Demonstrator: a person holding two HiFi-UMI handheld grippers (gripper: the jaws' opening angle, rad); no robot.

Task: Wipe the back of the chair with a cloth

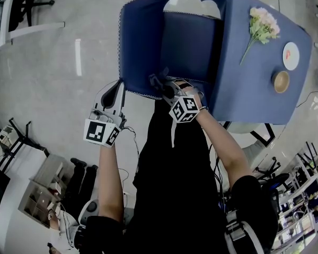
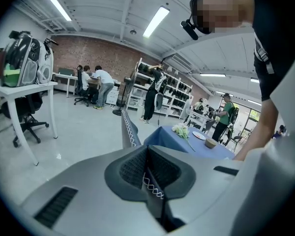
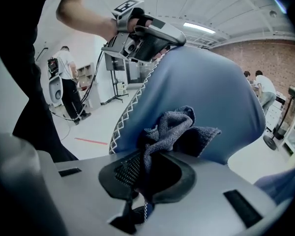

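Hold left gripper (image 2: 150,173) clamped on the chair back's (image 1: 143,41) stitched edge (image 2: 129,129) to steady it. With right gripper (image 3: 147,173) pinching the cloth (image 3: 174,129), press the bunched wad flat against the blue back near that edge and sweep in overlapping strokes.

chair (image 1: 140,46) left of table (image 1: 254,89) | flowers (image 1: 263,26), plate (image 1: 290,55) on table

No text, brand, number or sign can be read anywhere. The left marker cube (image 1: 102,133) on the left gripper (image 1: 118,86) and the right marker cube (image 1: 184,110) on the right gripper (image 1: 158,82) carry only black-and-white square patterns, no letters or digits.
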